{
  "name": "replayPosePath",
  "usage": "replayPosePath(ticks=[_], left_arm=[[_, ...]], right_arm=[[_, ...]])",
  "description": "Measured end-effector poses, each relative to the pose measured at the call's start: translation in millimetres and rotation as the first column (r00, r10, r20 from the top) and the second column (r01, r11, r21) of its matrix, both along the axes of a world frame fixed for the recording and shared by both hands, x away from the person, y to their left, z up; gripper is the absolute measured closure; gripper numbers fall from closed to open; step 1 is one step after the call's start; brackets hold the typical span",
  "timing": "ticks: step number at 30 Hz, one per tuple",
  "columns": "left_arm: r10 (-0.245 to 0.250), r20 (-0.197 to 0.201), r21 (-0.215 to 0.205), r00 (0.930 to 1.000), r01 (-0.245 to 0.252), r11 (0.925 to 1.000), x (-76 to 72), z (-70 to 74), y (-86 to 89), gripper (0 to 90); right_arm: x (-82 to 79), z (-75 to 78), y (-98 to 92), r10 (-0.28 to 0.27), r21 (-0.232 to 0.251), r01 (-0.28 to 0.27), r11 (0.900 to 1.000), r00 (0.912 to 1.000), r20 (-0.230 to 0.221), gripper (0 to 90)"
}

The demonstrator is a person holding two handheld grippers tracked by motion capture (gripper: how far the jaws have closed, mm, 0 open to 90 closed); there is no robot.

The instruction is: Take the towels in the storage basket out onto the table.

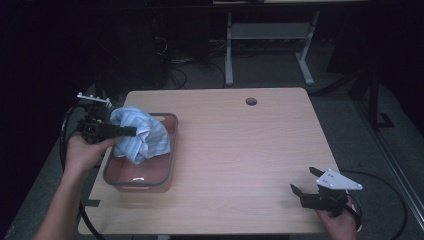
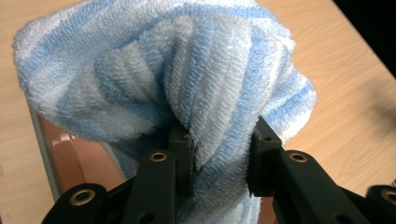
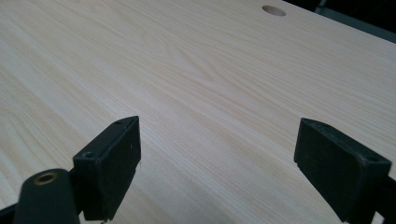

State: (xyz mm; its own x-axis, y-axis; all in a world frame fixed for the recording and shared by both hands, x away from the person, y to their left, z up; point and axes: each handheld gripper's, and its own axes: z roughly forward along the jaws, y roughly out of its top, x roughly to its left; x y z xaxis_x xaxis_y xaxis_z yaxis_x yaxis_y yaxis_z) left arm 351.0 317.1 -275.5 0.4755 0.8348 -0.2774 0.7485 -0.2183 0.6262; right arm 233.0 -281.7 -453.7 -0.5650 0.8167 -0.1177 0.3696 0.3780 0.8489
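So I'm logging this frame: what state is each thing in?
Left tongs: shut on the towel.
Towel: bunched, lifted over the tray.
Tray: upright on the table, open-topped.
Right tongs: open, holding nothing, over bare table.

Towel (image 1: 139, 135) striped pale blue and white; tub (image 1: 170, 165) reddish-brown, grey-rimmed; table (image 1: 240, 150) light wood grain.

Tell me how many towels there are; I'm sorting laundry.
1: a blue-striped towel, bunched in the left tongs above the red tub. Another could hide beneath it.
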Motion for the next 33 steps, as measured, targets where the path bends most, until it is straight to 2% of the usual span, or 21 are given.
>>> replayPosePath(ticks=[1, 2, 3, 7, 15, 23, 33], left_arm=[[0.000, 0.000, 0.000, 1.0000, 0.000, 1.0000, 0.0, 0.0, 0.0, 67.9], [-0.006, 0.009, -0.006, 0.9999, 0.006, 1.0000, -1.0, 6.7, -1.0, 67.9], [-0.006, 0.009, -0.006, 0.9999, 0.006, 1.0000, -1.0, 6.7, -1.0, 67.9], [-0.014, 0.030, -0.024, 0.9995, 0.014, 0.9996, -2.2, 21.5, -5.1, 67.9], [-0.054, 0.057, -0.023, 0.9969, 0.055, 0.9982, -2.7, 41.1, -19.8, 67.9], [-0.075, 0.071, -0.005, 0.9947, 0.075, 0.9972, -2.4, 50.8, -32.0, 67.9], [-0.117, 0.089, 0.009, 0.9892, 0.117, 0.9931, 1.4, 63.0, -57.2, 67.9]], right_arm=[[0.3, -0.1, 0.0, 0.002, -0.002, -0.002, 1.000, 1.0000, 0.002, 14.2], [0.5, -0.1, 0.1, 0.002, -0.003, -0.002, 1.000, 1.0000, 0.001, 14.3], [0.5, -0.1, 0.1, 0.002, -0.003, -0.002, 1.000, 1.0000, 0.001, 14.3], [0.8, -0.1, 0.0, 0.002, -0.002, -0.002, 1.000, 1.0000, 0.002, 14.3], [1.3, -0.3, 0.3, 0.003, -0.004, -0.003, 1.000, 1.0000, 0.003, 14.2], [1.5, -0.5, 0.2, 0.002, -0.002, -0.002, 1.000, 1.0000, 0.001, 14.2], [2.1, -0.5, -0.6, 0.003, 0.000, -0.003, 1.000, 1.0000, 0.002, 14.3]])
